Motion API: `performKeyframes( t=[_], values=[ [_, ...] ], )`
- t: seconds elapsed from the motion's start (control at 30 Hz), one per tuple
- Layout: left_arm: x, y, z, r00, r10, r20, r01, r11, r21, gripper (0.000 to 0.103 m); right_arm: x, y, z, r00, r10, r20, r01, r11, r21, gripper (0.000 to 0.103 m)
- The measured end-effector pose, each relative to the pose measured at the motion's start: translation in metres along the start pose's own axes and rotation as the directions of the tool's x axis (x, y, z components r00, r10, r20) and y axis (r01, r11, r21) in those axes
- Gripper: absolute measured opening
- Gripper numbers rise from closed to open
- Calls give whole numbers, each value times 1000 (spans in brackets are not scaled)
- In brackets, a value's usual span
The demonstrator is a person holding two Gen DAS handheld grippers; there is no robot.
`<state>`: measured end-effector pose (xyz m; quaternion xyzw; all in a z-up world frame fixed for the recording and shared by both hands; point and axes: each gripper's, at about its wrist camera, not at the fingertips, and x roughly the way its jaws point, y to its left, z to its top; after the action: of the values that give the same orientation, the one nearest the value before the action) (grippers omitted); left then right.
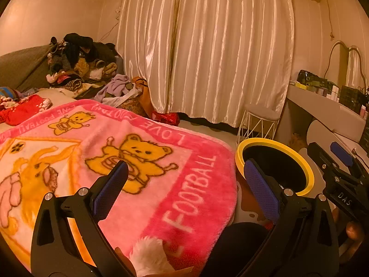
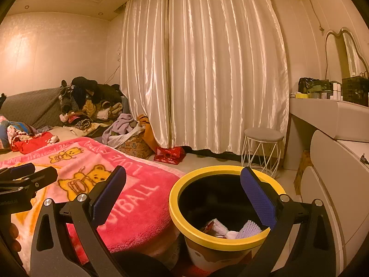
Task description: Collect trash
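Observation:
A bin with a yellow rim stands on the floor beside the bed. Inside it lie a crumpled white tissue and a lilac paper. My right gripper hovers open over the bin's mouth, nothing between its blue pads. My left gripper is open above the pink bear blanket, also holding nothing. A white fluffy thing lies on the blanket under it; I cannot tell what it is. The bin shows at its right, with the right gripper beyond. The left gripper appears at the far left.
A heap of clothes fills the bed's far end. Cream curtains hang behind. A wire-legged stool, a red bag on the floor and a dresser with bottles and a mirror stand to the right.

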<state>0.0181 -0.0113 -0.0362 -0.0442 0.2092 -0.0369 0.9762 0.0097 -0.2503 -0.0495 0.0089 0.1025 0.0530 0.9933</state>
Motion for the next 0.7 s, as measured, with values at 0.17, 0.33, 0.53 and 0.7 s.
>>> performKeyframes(
  t=[0.17, 0.33, 0.53, 0.7],
  values=[
    [0, 0, 0, 1000, 1, 0, -1, 1000, 2, 92, 0, 0, 0, 1000, -1, -1, 1, 1000, 0, 97],
    [0, 0, 0, 1000, 3, 1, -3, 1000, 0, 92, 0, -1, 0, 1000, 0, -2, 0, 1000, 1, 97],
    [-1, -1, -1, 1000, 0, 1, 0, 1000, -4, 92, 0, 0, 0, 1000, -1, 0, 1, 1000, 1, 97],
    [-1, 0, -1, 1000, 0, 0, 0, 1000, -4, 92, 0, 0, -1, 1000, 0, -2, 0, 1000, 1, 97]
  ],
)
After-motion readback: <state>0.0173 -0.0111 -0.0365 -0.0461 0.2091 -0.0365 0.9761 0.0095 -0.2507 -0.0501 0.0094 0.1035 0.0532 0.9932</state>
